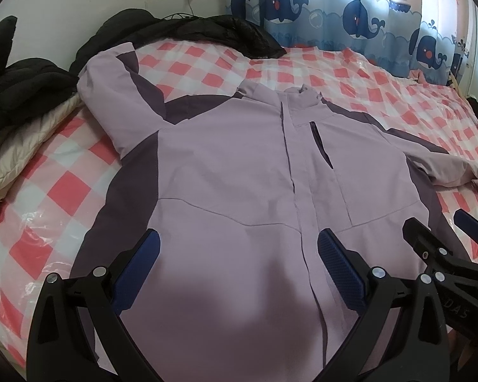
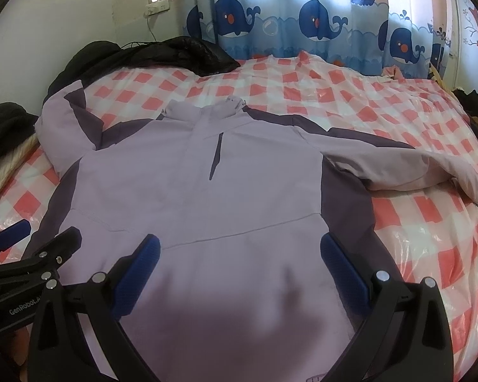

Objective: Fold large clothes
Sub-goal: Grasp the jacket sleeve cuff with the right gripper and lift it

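A lilac jacket with dark purple side panels lies front up and spread flat on the bed, collar away from me; it also shows in the right wrist view. Its left sleeve angles up toward the wall and its right sleeve stretches out to the right. My left gripper is open and empty above the lower front of the jacket. My right gripper is open and empty above the hem, right of the left one. Each gripper shows in the other's view, the right and the left.
The bed has a pink and white checked cover under clear plastic. Black garments lie piled along the far edge and at the left, beside a cream quilted item. A whale-print curtain hangs behind the bed.
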Action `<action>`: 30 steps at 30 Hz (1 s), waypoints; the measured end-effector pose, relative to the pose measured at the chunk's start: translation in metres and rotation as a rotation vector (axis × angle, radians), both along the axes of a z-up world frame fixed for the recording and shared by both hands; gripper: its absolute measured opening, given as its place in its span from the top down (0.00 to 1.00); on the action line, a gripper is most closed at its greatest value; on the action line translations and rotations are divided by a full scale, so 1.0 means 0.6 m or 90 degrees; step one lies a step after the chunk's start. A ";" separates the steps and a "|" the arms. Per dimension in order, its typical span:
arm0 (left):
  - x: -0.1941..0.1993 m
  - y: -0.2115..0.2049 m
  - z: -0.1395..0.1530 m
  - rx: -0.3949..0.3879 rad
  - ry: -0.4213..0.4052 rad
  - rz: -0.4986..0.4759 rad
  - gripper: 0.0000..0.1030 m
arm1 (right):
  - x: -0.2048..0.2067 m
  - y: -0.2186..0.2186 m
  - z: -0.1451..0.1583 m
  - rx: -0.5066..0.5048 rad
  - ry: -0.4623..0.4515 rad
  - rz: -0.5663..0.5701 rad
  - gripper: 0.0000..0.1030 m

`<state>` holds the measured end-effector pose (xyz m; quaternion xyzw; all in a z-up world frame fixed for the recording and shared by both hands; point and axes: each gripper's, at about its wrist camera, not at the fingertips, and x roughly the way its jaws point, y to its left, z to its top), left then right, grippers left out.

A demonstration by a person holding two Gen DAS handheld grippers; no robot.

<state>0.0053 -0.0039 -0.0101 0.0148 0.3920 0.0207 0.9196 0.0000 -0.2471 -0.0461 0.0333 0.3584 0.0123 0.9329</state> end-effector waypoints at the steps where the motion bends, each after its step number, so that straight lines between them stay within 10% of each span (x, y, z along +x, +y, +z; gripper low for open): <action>1: 0.001 -0.002 0.000 0.000 0.001 -0.001 0.08 | -0.001 -0.010 0.003 0.005 0.002 0.000 0.06; 8: 0.024 -0.018 -0.004 -0.011 0.006 0.001 0.08 | 0.001 -0.114 0.052 0.125 -0.022 -0.007 0.06; 13: 0.030 -0.013 -0.009 -0.016 0.012 0.007 0.08 | 0.006 -0.359 0.037 0.379 0.003 -0.132 0.06; 21: 0.037 -0.018 -0.025 0.003 0.019 0.007 0.08 | 0.039 -0.744 -0.038 0.570 0.025 -0.352 0.06; 30: 0.051 -0.033 -0.049 0.045 0.033 0.005 0.08 | 0.142 -0.850 -0.131 0.664 0.052 -0.422 0.06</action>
